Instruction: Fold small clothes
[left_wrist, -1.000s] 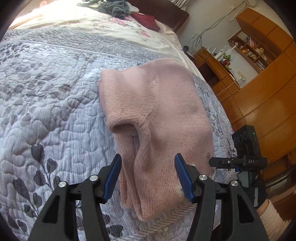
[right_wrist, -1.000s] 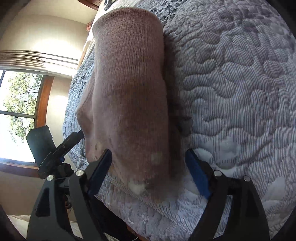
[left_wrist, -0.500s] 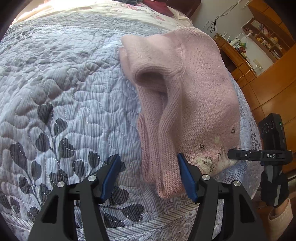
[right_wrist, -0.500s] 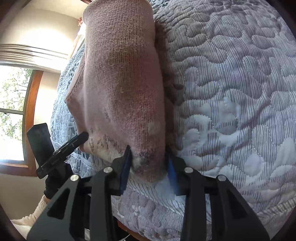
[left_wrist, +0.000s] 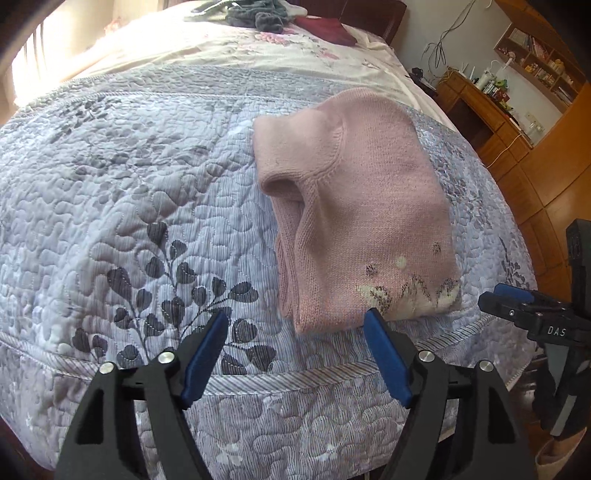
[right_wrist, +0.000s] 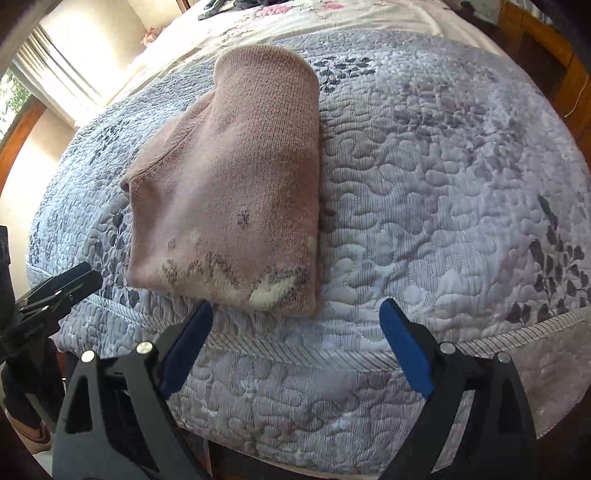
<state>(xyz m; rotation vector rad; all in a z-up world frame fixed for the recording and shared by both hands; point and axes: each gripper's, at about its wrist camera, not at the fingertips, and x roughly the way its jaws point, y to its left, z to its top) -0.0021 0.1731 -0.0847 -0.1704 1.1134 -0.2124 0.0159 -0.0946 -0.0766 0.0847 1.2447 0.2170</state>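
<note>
A small pink knitted sweater (left_wrist: 365, 206) lies folded on the grey quilted bedspread (left_wrist: 129, 206), its patterned white and dark hem near the bed's front edge. My left gripper (left_wrist: 295, 354) hovers open just short of the hem, with nothing between its blue pads. The right wrist view shows the same sweater (right_wrist: 236, 184) from its other side. There my right gripper (right_wrist: 295, 343) is open and empty, held back over the bed edge below the hem. The right gripper (left_wrist: 524, 302) also shows at the right side of the left wrist view.
More clothes, a grey heap (left_wrist: 255, 14) and a dark red piece (left_wrist: 328, 31), lie at the far end of the bed. Wooden desk and shelves (left_wrist: 506, 99) stand to the right. A window (right_wrist: 22, 110) is on the left in the right wrist view.
The right gripper, shut on the sweater's hem half a second ago, has let go and opened. Both grippers have drawn back from the sweater toward the bed edge.
</note>
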